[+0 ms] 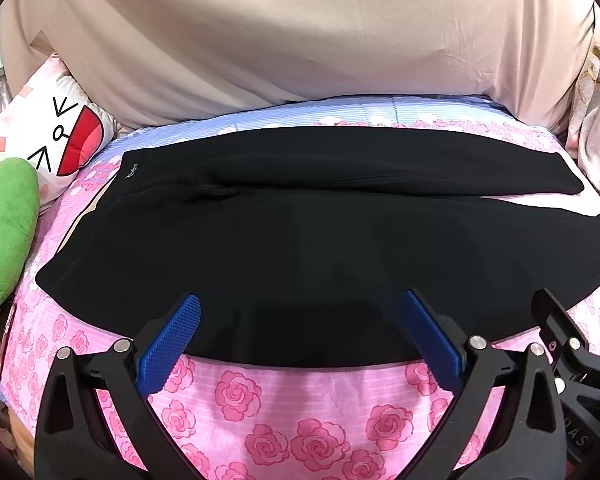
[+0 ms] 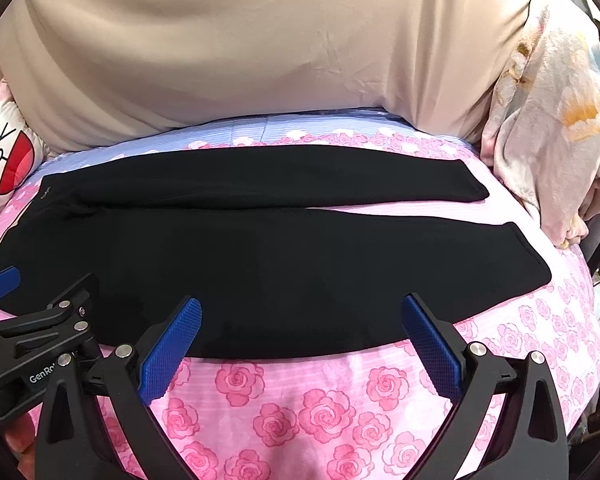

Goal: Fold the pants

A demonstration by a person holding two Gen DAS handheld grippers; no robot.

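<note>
Black pants [image 1: 300, 240] lie flat across a bed, waistband at the left, both legs running to the right, a narrow gap between the leg ends. The same pants [image 2: 240, 264] fill the middle of the right wrist view. My left gripper [image 1: 300, 312] stands open over the near edge of the pants, blue pads spread wide, nothing between them. My right gripper [image 2: 302, 312] is open too, over the near leg's lower edge. The right gripper's black frame [image 1: 560, 332] shows at the right of the left wrist view; the left gripper's frame [image 2: 40, 332] shows at the left of the right wrist view.
The pink rose-print bedsheet [image 1: 260, 408] covers the bed. A beige cloth [image 1: 300, 32] hangs behind. A cartoon-face pillow [image 1: 52, 136] and a green cushion [image 1: 4, 228] lie at the left. A pale floral blanket [image 2: 548, 128] is heaped at the right.
</note>
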